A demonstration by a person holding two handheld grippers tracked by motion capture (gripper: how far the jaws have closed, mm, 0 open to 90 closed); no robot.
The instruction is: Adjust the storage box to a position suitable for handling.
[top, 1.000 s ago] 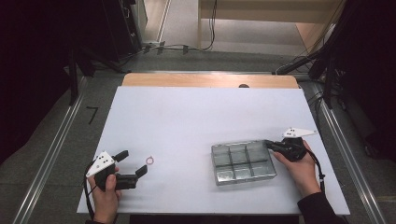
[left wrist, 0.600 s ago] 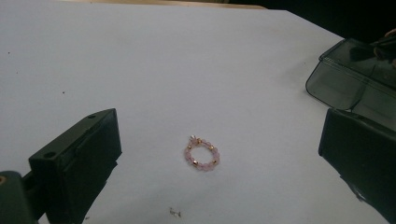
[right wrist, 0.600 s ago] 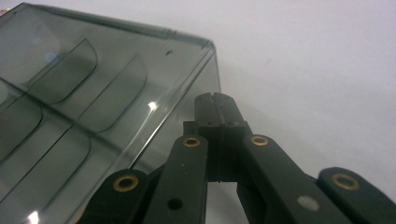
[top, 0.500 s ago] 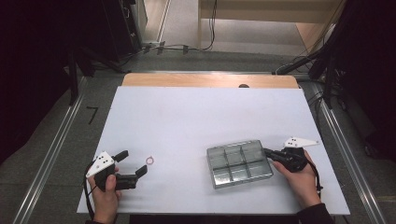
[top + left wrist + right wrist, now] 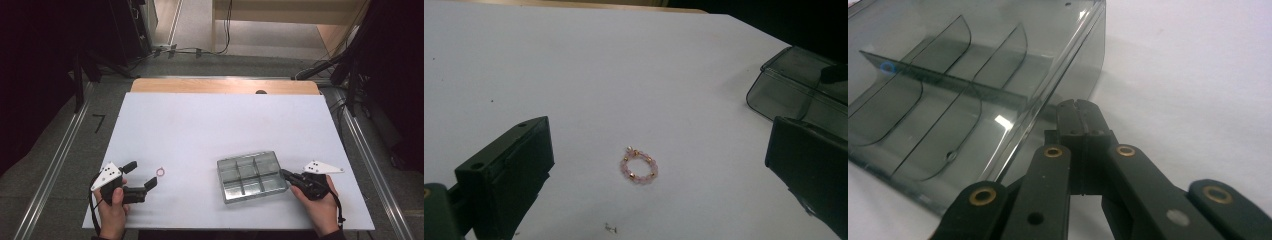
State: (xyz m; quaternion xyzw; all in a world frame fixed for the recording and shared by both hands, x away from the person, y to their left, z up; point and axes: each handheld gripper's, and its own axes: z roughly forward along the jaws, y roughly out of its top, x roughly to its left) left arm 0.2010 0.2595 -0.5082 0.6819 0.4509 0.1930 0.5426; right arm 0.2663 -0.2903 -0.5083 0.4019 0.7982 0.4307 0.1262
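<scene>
Two grippers are at work on my white table (image 5: pixel 220 125). My right gripper (image 5: pixel 286 174), jaws pressed fully together with nothing between them, has its closed tip against the outer wall of a clear grey compartment tray (image 5: pixel 251 176), which sits near the table's front edge, right of centre; seen from the right gripper view, the tip (image 5: pixel 1079 116) meets the tray (image 5: pixel 948 90) at its near side, close to a corner. My left gripper (image 5: pixel 141 175), resting near the table's front left, has its jaws spread wide and empty. Just ahead of those open jaws lies a small pink beaded ring (image 5: pixel 639 166) with gold beads, flat on the table, well apart from the tray.
</scene>
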